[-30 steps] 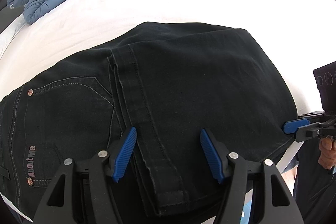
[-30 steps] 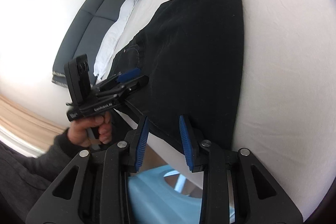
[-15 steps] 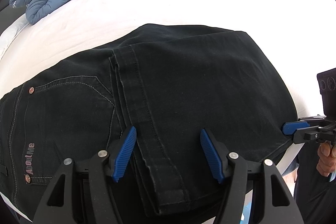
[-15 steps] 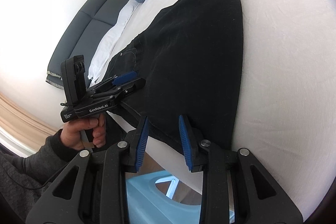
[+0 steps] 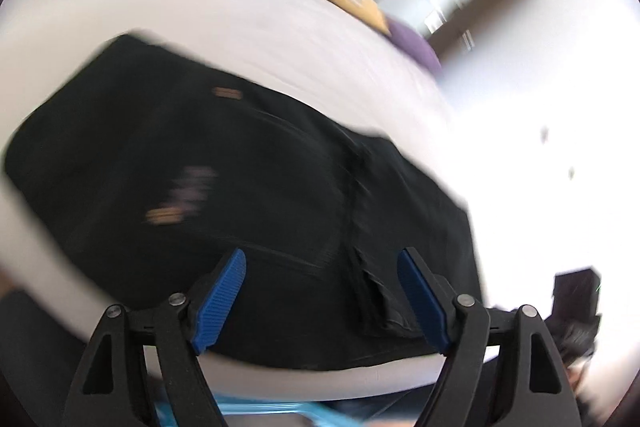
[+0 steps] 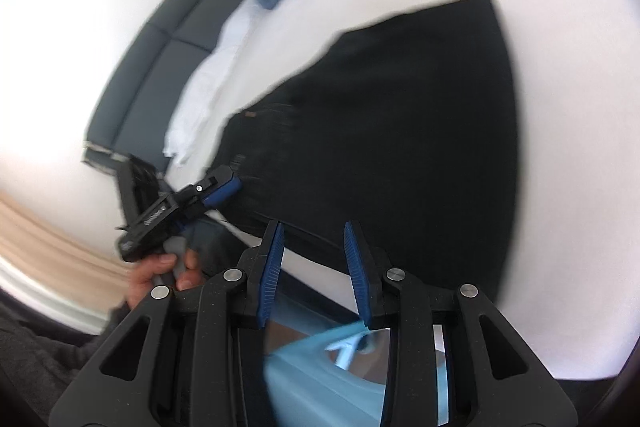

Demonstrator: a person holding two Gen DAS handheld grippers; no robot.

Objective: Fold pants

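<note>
Left gripper [image 5: 322, 293]: jaws wide, empty, black pants [image 5: 240, 179] beyond them
Right gripper [image 6: 314, 273]: jaws narrower, empty, at pants' lower edge

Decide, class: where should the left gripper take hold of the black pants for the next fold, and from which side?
Probably the near edge by the waistband: the pants lie flat on the bed, so only edges offer a pinch. The open left gripper already faces it; come in low from the bedside.
</note>
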